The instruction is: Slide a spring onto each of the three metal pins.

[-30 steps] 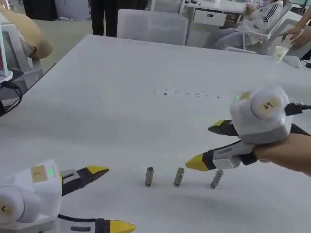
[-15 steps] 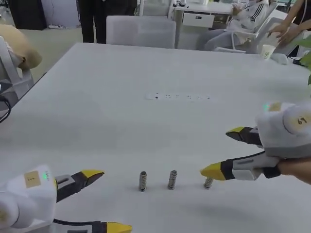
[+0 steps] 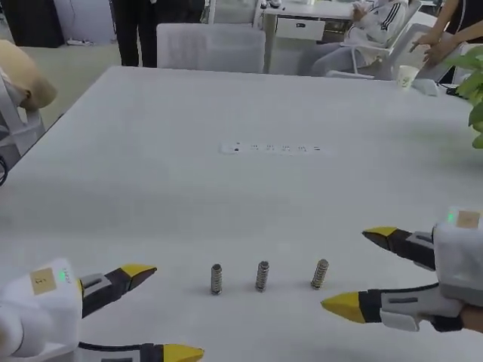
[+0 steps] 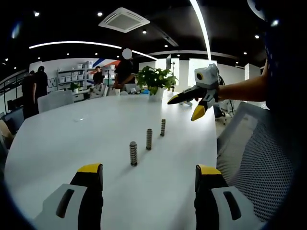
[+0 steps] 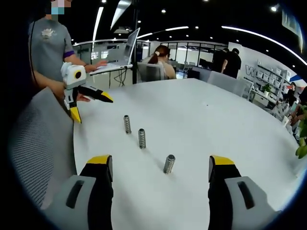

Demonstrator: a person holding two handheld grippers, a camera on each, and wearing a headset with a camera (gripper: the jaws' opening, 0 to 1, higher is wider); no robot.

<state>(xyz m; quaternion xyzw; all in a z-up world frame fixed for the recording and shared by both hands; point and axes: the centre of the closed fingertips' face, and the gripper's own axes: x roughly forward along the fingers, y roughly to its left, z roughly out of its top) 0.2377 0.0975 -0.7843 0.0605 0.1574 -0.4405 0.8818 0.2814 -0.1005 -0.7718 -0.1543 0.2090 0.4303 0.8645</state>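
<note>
My left claw (image 3: 164,311), white-bodied with black, yellow-tipped jaws, sits at lower left in the head view, jaws spread wide and empty. My matching right claw (image 3: 356,268) sits at lower right, likewise wide apart and empty, tips facing the left one.

Three springs (image 3: 262,276) stand in a row on table (image 3: 189,173).

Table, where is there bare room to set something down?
The table is bare from the row of three springs back to the faint marks, and beyond those to the far edge. The near edge is crowded: springs stand between the left gripper and right gripper.
</note>
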